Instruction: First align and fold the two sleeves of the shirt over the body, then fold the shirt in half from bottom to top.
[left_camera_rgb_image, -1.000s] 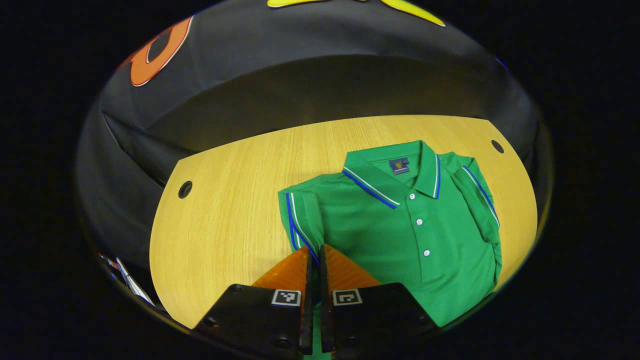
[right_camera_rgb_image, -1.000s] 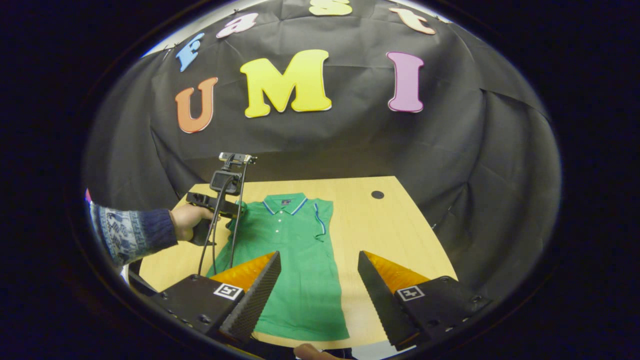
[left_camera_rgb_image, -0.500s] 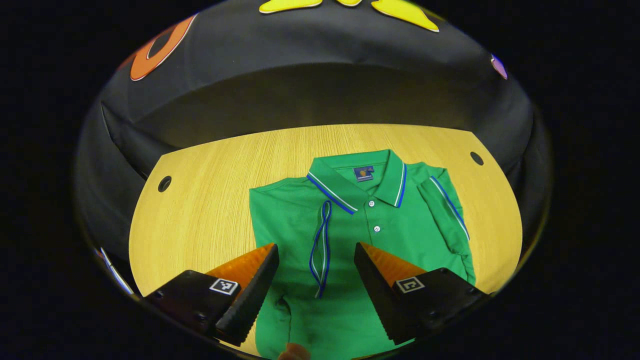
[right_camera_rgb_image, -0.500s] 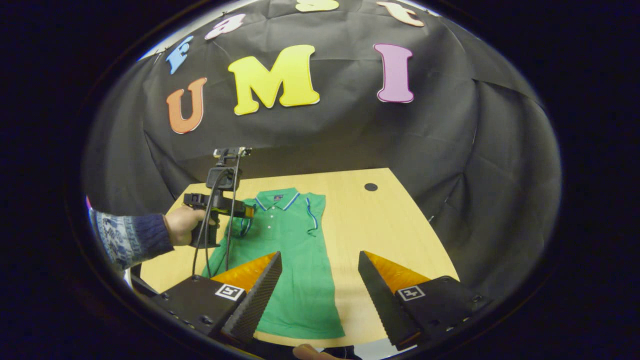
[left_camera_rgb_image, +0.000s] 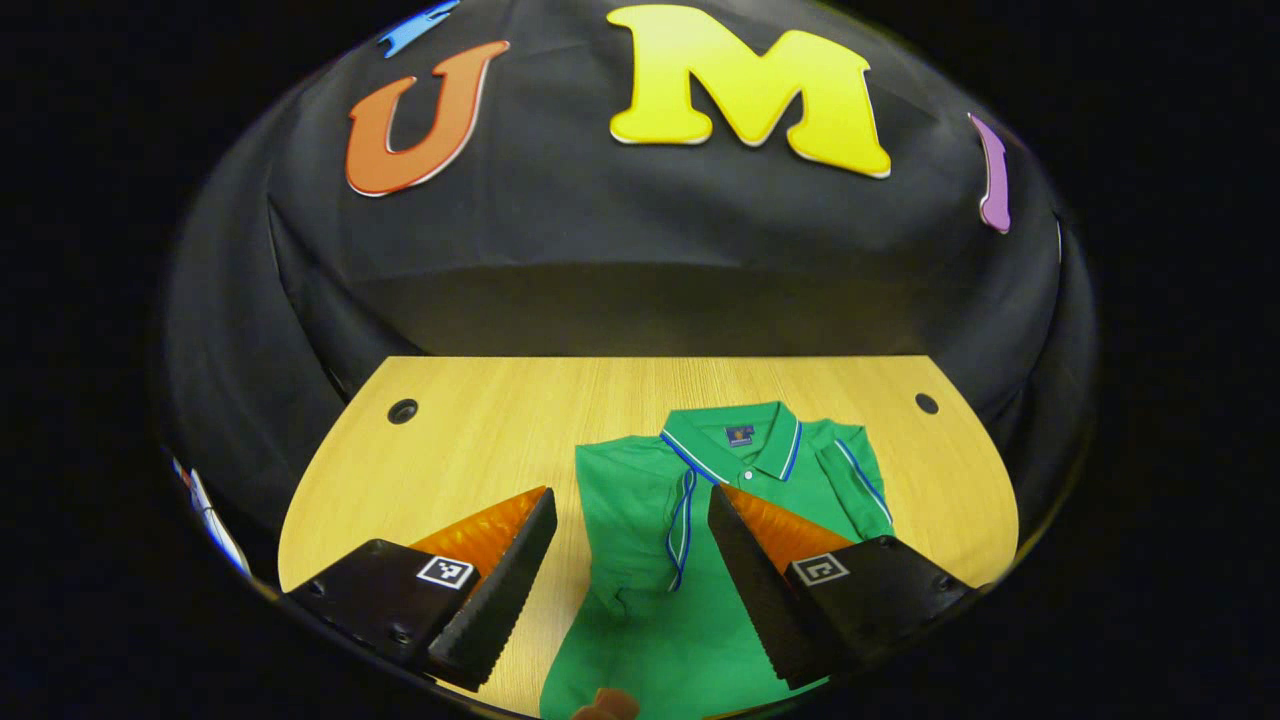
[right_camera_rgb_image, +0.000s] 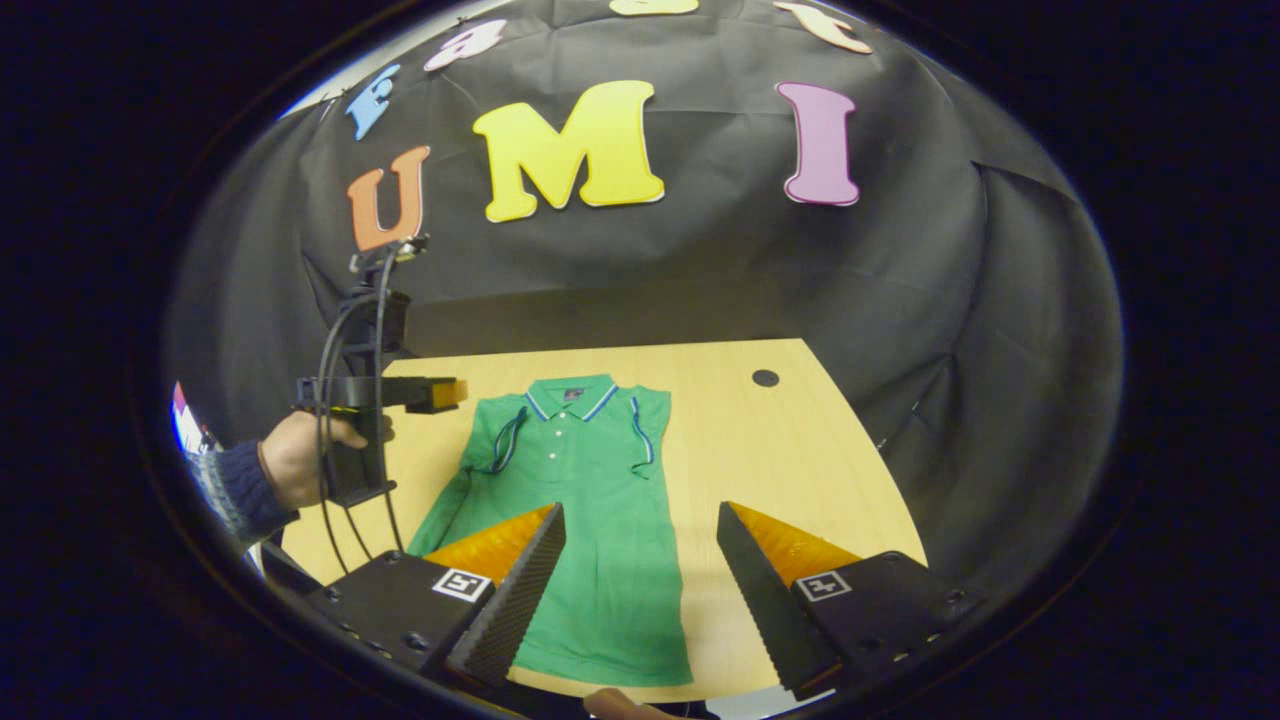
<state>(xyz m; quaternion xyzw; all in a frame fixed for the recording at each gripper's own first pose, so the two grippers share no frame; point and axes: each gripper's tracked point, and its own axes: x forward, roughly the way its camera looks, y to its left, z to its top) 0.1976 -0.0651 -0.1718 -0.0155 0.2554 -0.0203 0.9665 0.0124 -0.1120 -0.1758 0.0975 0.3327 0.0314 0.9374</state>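
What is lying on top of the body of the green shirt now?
Both sleeves lie folded over the shirt front. The wooden table beneath the shirt is covered.

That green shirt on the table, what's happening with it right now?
A person holding a gripper in each hand is folding the green polo shirt on the wooden table. Both sleeves already lie folded in over the body. The left gripper is open and lifted above the shirt, holding nothing; in the right gripper view it hangs off to the shirt's side. The right gripper is open too, near the hem. The bottom-to-top fold is not yet done.
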